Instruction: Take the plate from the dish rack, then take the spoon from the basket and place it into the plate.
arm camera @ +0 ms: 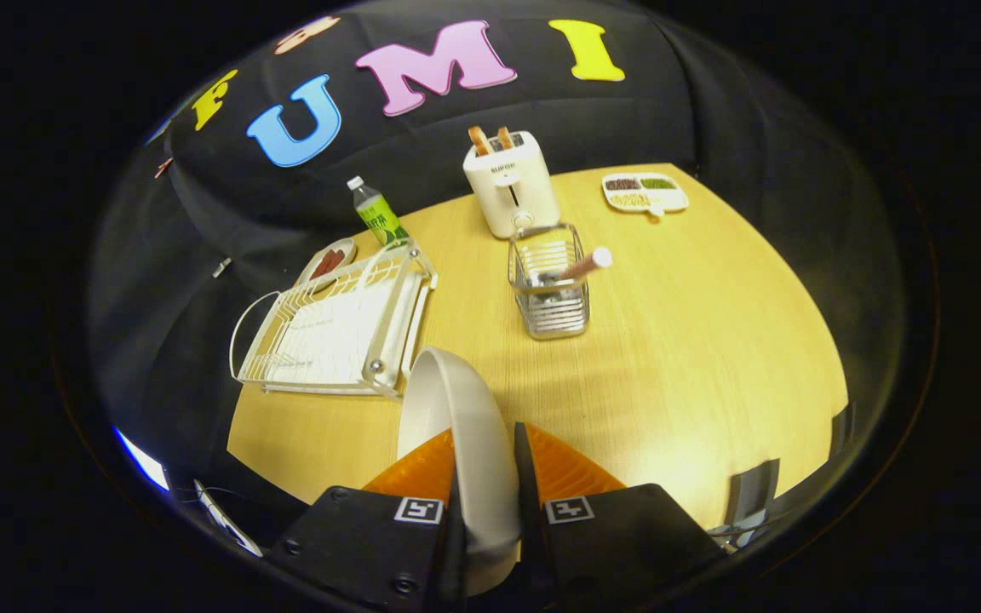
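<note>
Claw (484, 460) clamped on the round white ceramic plate (456, 426), both fingers (422, 472) pressing its rim from either side. Plate held on edge, upright, tilting slightly toward the rack side, above the pale yellow wooden counter (695, 358).

Just beyond the plate and off to the left, the white wire dish rack (333, 328) on a white drip tray, sitting at the counter's edge, with no dish standing in it. Close behind the rack, a small oval dish (329, 260) with reddish-brown pieces in it, partly hidden by the rack's far corner. Beside that, a clear plastic bottle with a green label and white cap (378, 213), standing upright.

Beyond the fingers and a little right, the square silver wire basket (548, 285), upright on the counter, well apart from the plate. Inside it, a spoon with a brown handle and a pale tip (584, 264), leaning out over the basket's right rim; bowl end down in the basket and hard to make out.

Directly behind the basket, a white two-slot toaster (512, 183) with two slices of toast (490, 139) sticking up. Farther right, near the counter's back edge, a white divided tray (644, 192) holding brown, green and pale fillings.
</note>
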`<state>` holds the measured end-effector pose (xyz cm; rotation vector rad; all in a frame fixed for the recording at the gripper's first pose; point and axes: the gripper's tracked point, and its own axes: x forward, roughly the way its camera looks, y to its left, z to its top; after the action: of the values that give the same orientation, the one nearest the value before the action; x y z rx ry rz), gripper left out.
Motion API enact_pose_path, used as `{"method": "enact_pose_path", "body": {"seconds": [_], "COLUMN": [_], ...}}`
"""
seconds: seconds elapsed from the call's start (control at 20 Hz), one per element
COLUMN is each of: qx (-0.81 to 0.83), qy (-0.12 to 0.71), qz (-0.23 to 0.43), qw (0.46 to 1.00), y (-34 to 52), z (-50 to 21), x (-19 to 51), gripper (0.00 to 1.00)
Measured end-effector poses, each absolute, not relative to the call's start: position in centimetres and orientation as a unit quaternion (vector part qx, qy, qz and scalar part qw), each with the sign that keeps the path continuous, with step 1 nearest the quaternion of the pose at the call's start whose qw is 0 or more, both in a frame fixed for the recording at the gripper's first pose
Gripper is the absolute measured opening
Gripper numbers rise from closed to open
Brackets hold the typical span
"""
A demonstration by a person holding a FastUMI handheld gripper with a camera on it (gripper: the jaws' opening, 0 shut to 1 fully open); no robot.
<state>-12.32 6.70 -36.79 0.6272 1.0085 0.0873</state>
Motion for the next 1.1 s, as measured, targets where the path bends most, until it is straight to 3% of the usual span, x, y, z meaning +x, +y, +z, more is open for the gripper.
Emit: {"method": "enact_pose_path", "body": {"seconds": [0.45,0.75,0.9,1.0,1.1], "qx": [0.369,0.325,0.318,0.299,0.275], "qy": [0.493,0.514,0.506,0.491,0.468], "qz": [0.046,0.015,0.001,-0.006,-0.005], "qw": [0.786,0.794,0.802,0.818,0.84], "y": [8.2,7.3,6.0,4.6,2.8], "z": [-41.8,-43.5,-42.9,-41.9,-39.8], "x": [-12.3,-12.9,-12.6,-12.1,-11.2], "gripper": [0.3,0.47,0.76,0.82,0.83]}}
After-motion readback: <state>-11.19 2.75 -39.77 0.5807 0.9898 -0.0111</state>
